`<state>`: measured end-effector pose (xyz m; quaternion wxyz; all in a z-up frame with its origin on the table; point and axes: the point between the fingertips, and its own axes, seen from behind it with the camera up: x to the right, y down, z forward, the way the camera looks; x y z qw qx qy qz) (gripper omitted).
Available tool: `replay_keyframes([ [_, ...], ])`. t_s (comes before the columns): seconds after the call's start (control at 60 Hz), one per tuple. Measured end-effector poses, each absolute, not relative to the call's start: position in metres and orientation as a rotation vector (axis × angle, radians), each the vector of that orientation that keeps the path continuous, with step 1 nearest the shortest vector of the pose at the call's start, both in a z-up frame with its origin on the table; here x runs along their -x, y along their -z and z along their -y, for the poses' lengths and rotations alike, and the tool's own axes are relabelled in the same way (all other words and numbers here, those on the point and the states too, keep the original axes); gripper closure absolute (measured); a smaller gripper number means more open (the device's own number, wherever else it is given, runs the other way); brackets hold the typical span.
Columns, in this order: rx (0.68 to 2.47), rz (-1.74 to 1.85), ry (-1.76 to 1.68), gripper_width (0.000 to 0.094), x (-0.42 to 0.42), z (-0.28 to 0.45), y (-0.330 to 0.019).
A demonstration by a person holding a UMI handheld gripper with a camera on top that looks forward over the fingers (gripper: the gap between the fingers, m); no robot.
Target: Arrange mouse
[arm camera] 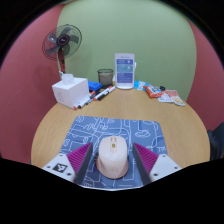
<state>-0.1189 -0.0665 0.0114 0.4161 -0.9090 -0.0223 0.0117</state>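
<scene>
A white computer mouse (112,157) lies on a blue patterned mouse mat (118,131) at the near edge of a round wooden table (70,112). My gripper (112,162) has its two fingers either side of the mouse, the pink pads (79,159) close to its flanks. A thin gap shows at each side, and the mouse rests on the mat. The fingers stand open about it.
At the table's far side stand a white box (69,91), a small dark cup (105,77), a white and blue carton (124,70), markers (100,93) and some packets (160,93). A fan (61,43) stands behind the table.
</scene>
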Motion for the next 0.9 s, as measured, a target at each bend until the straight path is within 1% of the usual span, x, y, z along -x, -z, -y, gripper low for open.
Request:
replay_keyframes([
  [0.017, 2.278, 0.057, -0.025, 0.0078, 0.119, 0.069, -0.017],
  [0.033, 2.274, 0.059, -0.016, 0.0078, 0.118, 0.07, -0.022],
  [0.067, 2.262, 0.06, 0.002, 0.0117, 0.119, 0.076, -0.035],
  [0.183, 2.224, 0.054, 0.024, 0.0087, 0.125, 0.102, -0.088],
  [0.3, 2.186, 0.046, 0.035, 0.0095, 0.134, 0.141, -0.141],
  [0.45, 2.137, 0.046, 0.073, 0.0095, 0.143, 0.207, -0.192],
  [0.55, 2.132, 0.042, 0.068, 0.0093, 0.152, 0.255, -0.209],
  [0.7, 2.15, 0.015, 0.046, 0.0095, 0.162, 0.319, -0.214],
  [0.9, 2.144, 0.015, 0.066, 0.0094, 0.163, 0.359, -0.219],
])
